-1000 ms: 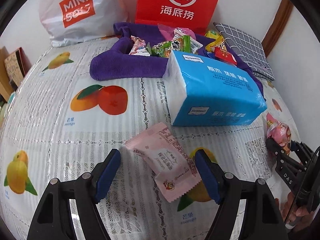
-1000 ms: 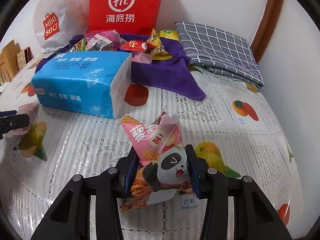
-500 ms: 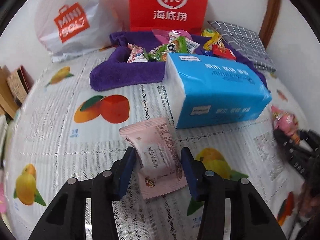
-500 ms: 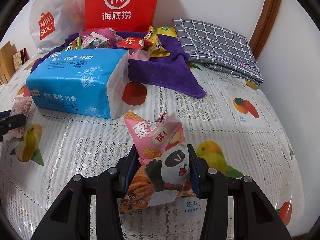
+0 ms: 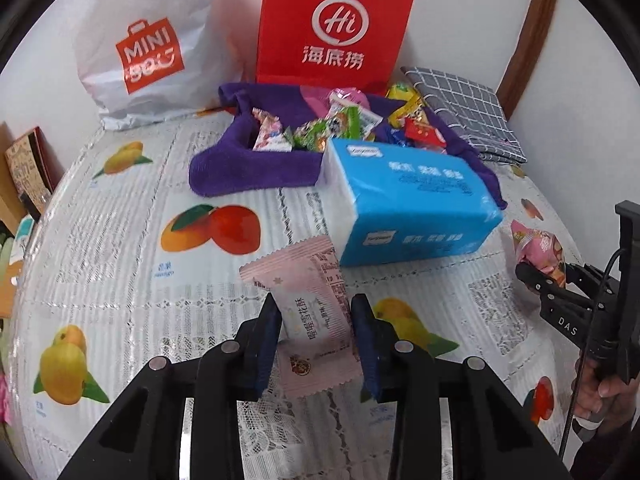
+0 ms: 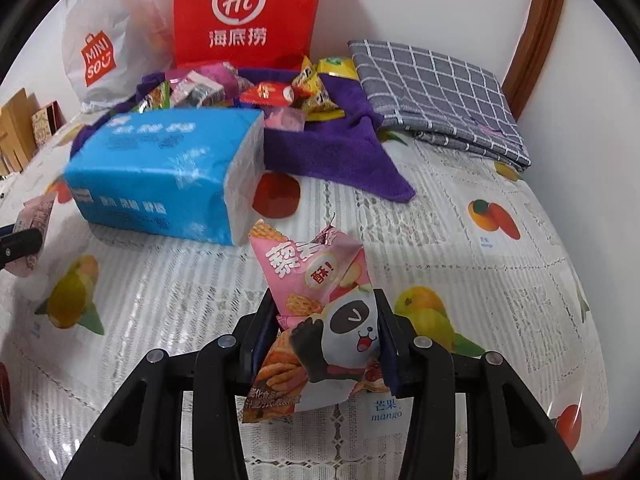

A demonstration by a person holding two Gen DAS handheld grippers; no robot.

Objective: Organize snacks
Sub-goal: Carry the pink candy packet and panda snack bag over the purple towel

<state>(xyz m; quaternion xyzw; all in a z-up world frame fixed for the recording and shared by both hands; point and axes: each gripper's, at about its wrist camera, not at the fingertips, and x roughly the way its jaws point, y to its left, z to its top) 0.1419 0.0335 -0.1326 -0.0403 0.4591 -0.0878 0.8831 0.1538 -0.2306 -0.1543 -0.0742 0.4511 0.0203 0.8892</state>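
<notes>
My left gripper (image 5: 316, 320) tilts steeply down, jaws closing on the pale pink flat snack packet (image 5: 310, 308) above the fruit-print tablecloth (image 5: 120, 240). My right gripper (image 6: 326, 332), equally steep, pinches the pink panda crisps pouch (image 6: 320, 316), whose lower edge hides behind the fingers. The blue tissue pack (image 6: 168, 176) looks blurred.

Shopping bags: two, a red Haidilao paper bag (image 5: 334, 26) and a white Miniso plastic bag (image 5: 148, 40)
Blue tissue packs (image 5: 408, 200): one
Purple towels (image 5: 256, 164): one
Grey checked cloths (image 6: 436, 92): one, folded
Grippers: two
Held snack packets: two, pale pink pastry packet (image 5: 308, 308), panda snack bag (image 6: 320, 320)
</notes>
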